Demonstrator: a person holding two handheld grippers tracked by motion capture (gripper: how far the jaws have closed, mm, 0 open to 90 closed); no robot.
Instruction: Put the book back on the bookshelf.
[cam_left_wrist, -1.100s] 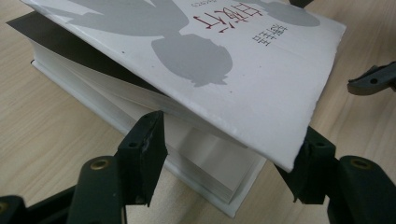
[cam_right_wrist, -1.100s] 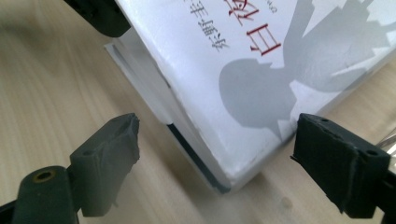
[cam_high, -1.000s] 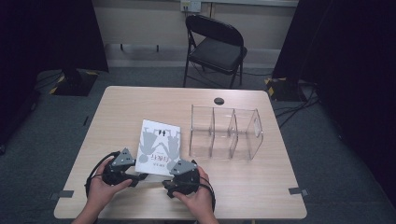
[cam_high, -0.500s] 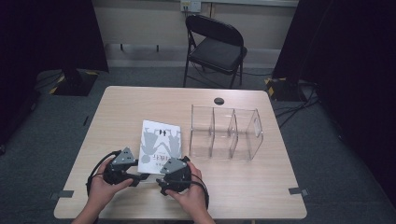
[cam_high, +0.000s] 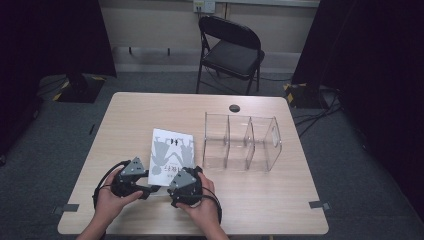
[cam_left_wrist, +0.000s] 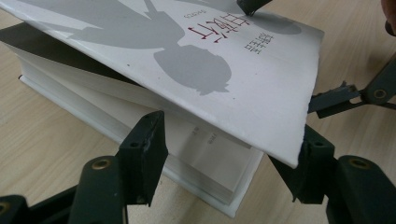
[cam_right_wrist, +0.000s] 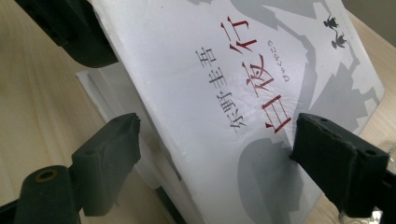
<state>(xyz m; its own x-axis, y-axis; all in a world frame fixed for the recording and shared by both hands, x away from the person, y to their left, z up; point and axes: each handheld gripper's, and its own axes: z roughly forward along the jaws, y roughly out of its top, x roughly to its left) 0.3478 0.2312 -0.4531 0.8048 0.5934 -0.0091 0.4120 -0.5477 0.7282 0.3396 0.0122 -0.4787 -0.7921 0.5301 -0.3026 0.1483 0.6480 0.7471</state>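
Dark curtains ring the tabletop (cam_high: 260, 200); a book (cam_high: 172, 155) lies near its front edge. Left gripper (cam_high: 150, 190) and right gripper (cam_high: 172, 192) stand apart, straddling its corner. Thick, probably heavy, floppy cover: grip the whole block.

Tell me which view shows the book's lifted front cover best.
The left gripper view: the book has its cover raised off the page block, a gap showing beneath. The right gripper view shows the cover's title face close up; the high view shows the book small, between both tongs.
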